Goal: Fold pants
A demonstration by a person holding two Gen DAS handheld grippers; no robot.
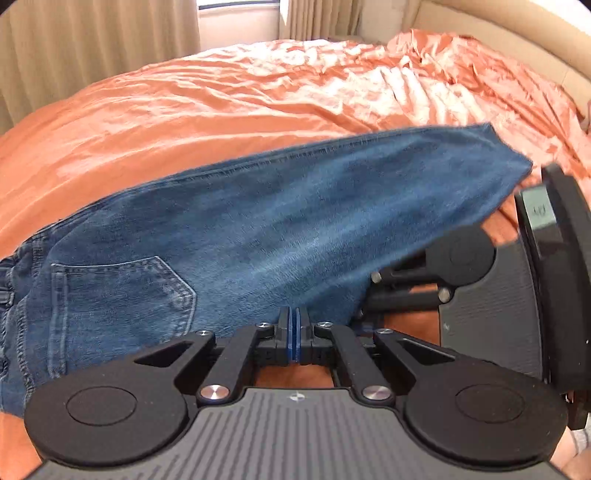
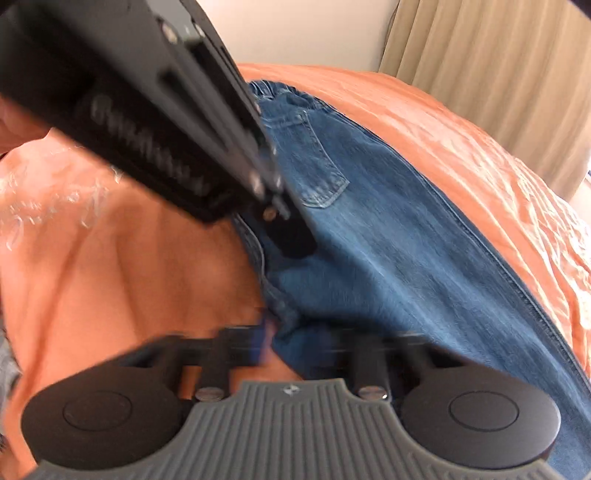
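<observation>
Blue denim pants (image 1: 258, 229) lie folded lengthwise on an orange bed sheet (image 1: 184, 110), back pocket (image 1: 125, 295) at the left, leg running to the right. My left gripper (image 1: 294, 339) is shut on the near edge of the pants. In the right wrist view the pants (image 2: 406, 240) stretch away, waistband far. My right gripper (image 2: 295, 343) is blurred; its jaws stand apart around the near denim edge. The left gripper's body (image 2: 147, 110) crosses the upper left of that view, its tip on the denim.
The right gripper's body (image 1: 517, 280) sits close at the right of the left wrist view. Beige curtains (image 1: 92, 48) and a window stand beyond the bed. A beige headboard (image 1: 517, 33) curves at the far right. The sheet is wrinkled.
</observation>
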